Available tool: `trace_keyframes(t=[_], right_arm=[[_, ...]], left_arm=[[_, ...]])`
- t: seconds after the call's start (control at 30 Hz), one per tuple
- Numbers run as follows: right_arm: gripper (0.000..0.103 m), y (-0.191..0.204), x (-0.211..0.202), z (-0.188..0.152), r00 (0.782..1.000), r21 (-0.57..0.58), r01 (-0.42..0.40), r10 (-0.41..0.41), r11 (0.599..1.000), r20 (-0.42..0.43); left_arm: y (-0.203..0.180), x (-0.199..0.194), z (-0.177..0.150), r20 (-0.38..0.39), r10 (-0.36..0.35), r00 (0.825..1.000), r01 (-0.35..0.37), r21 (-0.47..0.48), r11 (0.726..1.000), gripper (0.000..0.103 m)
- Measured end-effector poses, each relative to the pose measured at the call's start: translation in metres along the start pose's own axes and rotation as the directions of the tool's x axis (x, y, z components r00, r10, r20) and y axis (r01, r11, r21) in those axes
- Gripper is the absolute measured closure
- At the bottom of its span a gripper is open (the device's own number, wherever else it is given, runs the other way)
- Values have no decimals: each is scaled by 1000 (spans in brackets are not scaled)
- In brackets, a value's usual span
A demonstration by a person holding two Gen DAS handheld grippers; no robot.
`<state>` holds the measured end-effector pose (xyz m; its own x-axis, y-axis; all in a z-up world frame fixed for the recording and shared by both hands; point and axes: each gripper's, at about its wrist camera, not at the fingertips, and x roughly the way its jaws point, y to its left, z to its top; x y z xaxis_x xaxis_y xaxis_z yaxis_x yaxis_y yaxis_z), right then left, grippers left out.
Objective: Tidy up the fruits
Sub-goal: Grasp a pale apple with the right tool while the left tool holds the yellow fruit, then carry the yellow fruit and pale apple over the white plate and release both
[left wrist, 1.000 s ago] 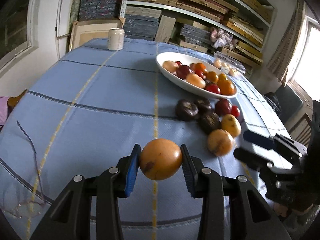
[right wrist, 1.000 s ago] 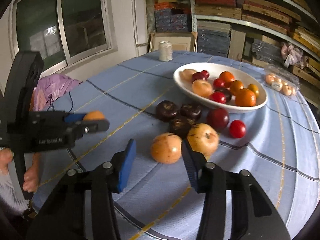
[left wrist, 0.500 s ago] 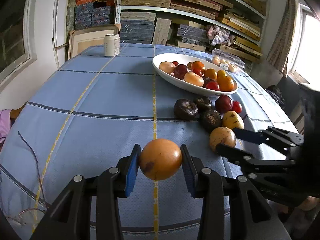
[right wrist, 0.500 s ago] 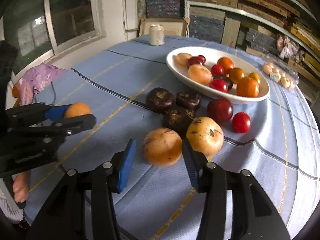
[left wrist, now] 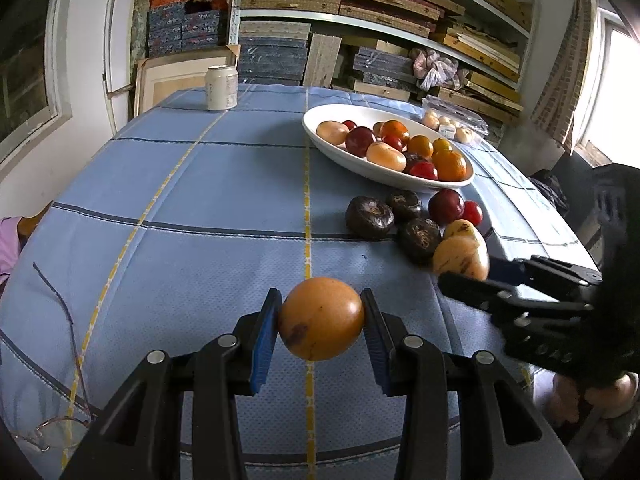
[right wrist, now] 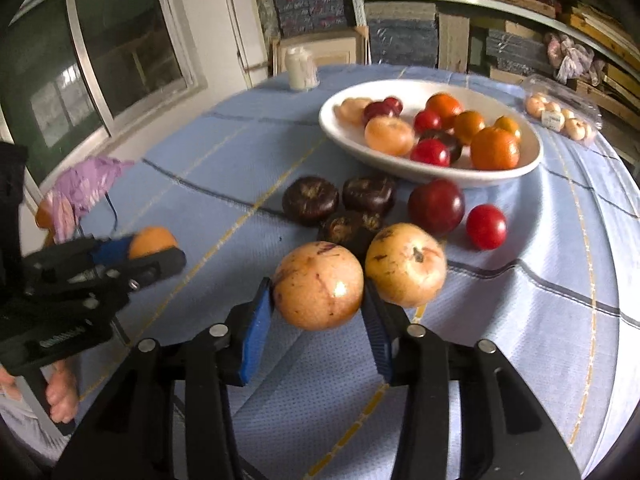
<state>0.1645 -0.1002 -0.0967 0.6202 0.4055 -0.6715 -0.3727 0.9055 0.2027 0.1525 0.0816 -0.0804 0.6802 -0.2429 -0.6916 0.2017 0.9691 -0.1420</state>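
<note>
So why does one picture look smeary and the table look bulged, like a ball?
Right wrist view: motion blur softens the can and bowl; the window washes out the tablecloth. Left wrist view: sharp, but its right window glares white. Both: fisheye lenses bend the straight cloth stripes.

left gripper (left wrist: pixel 320 332): black linked arms, silver round pivot screws, blue ribbed pads | right gripper (right wrist: pixel 318 312): same build, black arms, silver screws, blue pads | left gripper body, seen from the right wrist: small white lettering, unreadable
</note>
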Motion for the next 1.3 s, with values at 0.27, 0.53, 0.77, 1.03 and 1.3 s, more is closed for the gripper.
trace_keyframes(t=[0.27,0.53,0.77,1.03,1.3], right_arm=[[60,-32,-40,35,991,59,38,-45,998,127],[60,-89,-41,96,976,125,122,-142,985,167],[60,-141,0,151,974,174,149,-175,973,141],[60,-176,56,187,980,179,159,-177,971,92],[60,-195,75,191,983,207,136,-158,969,91]], left_arm=[[-1,11,54,8,-40,999,40,-34,999,62],[-34,39,141,56,-7,998,5,46,999,62],[-56,98,199,40,5,999,-9,83,996,62],[-51,174,235,-31,13,999,-12,48,999,62],[-43,203,242,-39,40,998,-39,27,999,62]])
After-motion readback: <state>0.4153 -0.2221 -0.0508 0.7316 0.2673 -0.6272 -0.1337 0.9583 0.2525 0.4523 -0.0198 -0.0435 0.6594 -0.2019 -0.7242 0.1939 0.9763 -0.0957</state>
